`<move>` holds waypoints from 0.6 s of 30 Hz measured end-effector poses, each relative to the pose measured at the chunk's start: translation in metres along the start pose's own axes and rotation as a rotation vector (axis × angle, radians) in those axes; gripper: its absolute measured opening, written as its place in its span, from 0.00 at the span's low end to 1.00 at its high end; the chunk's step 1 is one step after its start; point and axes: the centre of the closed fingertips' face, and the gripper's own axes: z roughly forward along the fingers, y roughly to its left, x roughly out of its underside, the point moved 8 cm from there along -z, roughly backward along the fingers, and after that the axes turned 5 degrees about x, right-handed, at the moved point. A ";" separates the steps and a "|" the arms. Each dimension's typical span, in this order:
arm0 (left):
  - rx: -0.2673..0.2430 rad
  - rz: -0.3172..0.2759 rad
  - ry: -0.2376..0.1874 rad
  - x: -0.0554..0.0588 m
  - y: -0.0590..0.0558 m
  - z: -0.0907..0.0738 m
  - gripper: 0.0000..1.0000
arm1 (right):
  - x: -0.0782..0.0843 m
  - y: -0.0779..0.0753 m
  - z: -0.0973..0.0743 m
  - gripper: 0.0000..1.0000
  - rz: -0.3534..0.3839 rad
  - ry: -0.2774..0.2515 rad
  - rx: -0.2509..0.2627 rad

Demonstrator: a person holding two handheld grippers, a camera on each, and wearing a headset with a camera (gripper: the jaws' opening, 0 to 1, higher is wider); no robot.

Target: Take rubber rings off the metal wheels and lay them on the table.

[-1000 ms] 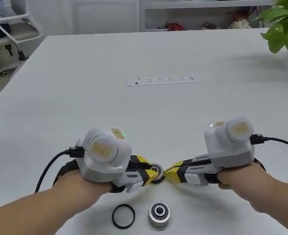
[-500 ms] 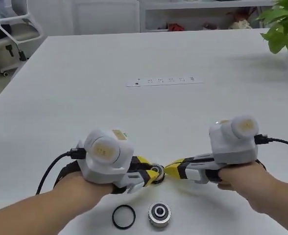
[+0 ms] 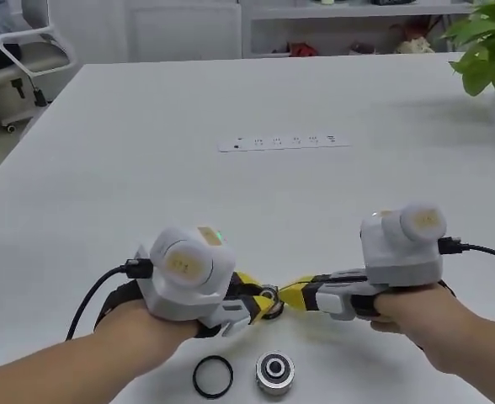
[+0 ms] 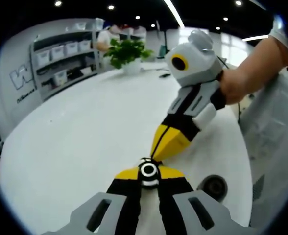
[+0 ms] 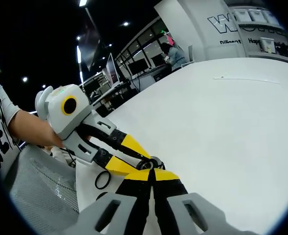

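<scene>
Nearest the table [image 3: 231, 210] edge lie a loose ring [image 3: 212, 375], thin black rubber, and a bare wheel [image 3: 274, 370] of shiny steel, side by side. Just beyond, the left gripper [image 3: 258, 301] is clamped on a second wheel [image 3: 269, 295]. The right gripper [image 3: 284, 295], jaws together, noses at its rim, pinching the rubber, I think, though it's tiny. Next, that band needs peeling off sideways. Farther back sits a white power strip [image 3: 284, 141].

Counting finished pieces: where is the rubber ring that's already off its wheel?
In the head view the rubber ring lies flat on the table at the bottom edge, just left of the bare metal wheel.
</scene>
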 end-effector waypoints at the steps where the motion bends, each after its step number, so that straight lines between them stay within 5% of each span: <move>1: -0.001 0.000 0.000 0.000 0.000 0.000 0.12 | 0.000 0.000 0.000 0.00 -0.001 0.000 -0.001; 18: -0.006 0.010 -0.005 0.001 -0.002 0.000 0.12 | -0.004 0.007 0.002 0.00 0.003 -0.016 -0.053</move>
